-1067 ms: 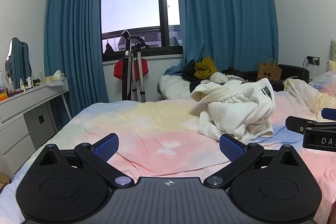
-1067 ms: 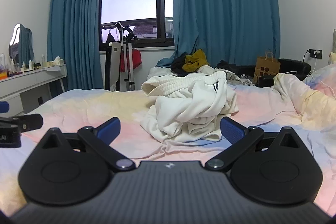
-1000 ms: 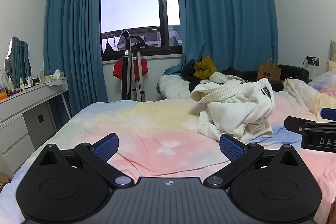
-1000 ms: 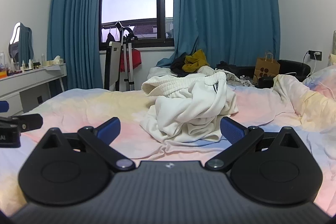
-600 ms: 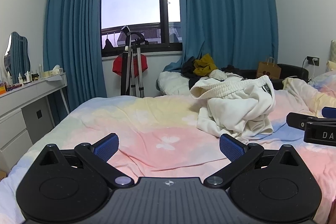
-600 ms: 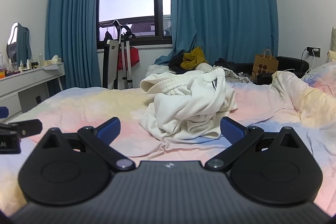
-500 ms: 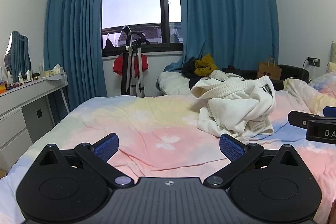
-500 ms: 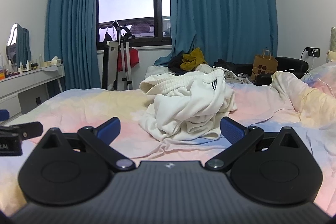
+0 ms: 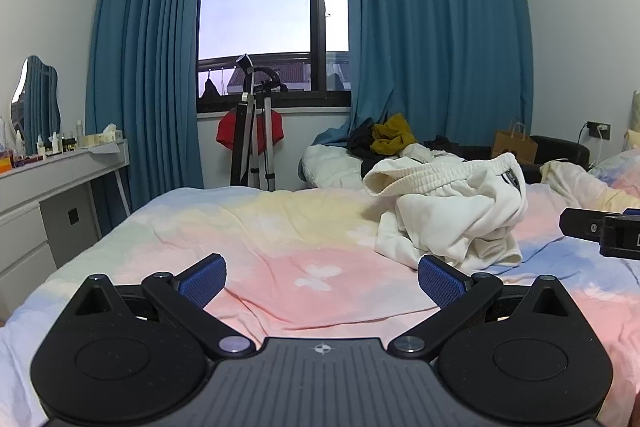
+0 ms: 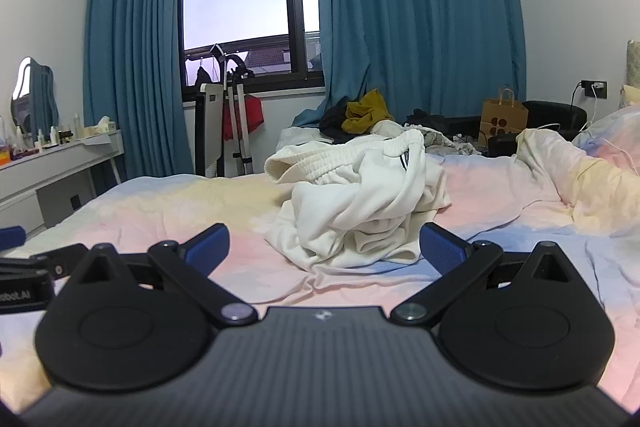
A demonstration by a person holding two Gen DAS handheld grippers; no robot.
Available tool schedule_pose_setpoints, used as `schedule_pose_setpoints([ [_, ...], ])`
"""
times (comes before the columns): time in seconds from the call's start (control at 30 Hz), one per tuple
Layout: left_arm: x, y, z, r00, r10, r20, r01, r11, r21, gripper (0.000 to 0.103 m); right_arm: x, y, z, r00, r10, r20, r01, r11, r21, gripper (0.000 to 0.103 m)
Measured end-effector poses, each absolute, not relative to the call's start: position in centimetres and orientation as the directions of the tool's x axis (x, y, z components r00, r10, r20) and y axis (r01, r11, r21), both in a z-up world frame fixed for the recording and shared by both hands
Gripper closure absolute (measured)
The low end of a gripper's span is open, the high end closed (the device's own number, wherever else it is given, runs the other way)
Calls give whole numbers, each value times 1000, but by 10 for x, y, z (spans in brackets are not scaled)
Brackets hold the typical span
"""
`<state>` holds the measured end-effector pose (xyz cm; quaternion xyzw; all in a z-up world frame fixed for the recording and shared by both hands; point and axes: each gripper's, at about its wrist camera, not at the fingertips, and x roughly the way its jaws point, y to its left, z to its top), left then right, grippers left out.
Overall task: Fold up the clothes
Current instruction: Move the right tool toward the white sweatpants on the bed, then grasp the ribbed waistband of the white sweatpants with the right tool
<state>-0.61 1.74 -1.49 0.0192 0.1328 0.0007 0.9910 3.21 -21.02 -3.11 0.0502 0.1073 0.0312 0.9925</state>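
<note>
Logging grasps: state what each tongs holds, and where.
Nothing. Left tongs and right tongs are both open and empty; the white garment lies untouched on the bed.

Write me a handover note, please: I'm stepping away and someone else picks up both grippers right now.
Left gripper: open, empty, held low over the bedspread.
Right gripper: open, empty, pointing at the clothes.
White garment: one crumpled heap on the bed, elastic waistband on top, ahead of the right gripper and to the left gripper's right.
Done: nothing folded, nothing gripped.
Left: pick up the garment, spread it flat, fold it.
</note>
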Motion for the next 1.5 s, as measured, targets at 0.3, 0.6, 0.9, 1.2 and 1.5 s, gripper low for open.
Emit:
schedule_pose_setpoints([
  [0.3, 8, 23, -30, 952, -20, -306, 22, 1000, 4, 0, 63, -202, 9, 978, 39, -203, -10, 989, 144, 0],
  [0.6, 20, 24, -44, 936, -55, -348, 47, 998, -32, 0, 137, -215, 19, 982, 4, -189, 24, 989, 148, 0],
  [0.9, 49, 20, -65, 916, -28, -400, 20, 1000, -23, 0, 229, -283, -32, 962, -1, -272, 104, 925, 365, 0],
  [1.2, 77, 13, -85, 895, -36, -445, 31, 999, -18, 0, 311, -314, -74, 960, 112, -257, -1, 919, 395, 0],
  [1.5, 91, 13, -100, 870, -69, -487, 43, 997, -64, 0, 323, -295, -88, 958, 192, -214, -100, 920, 379, 32],
])
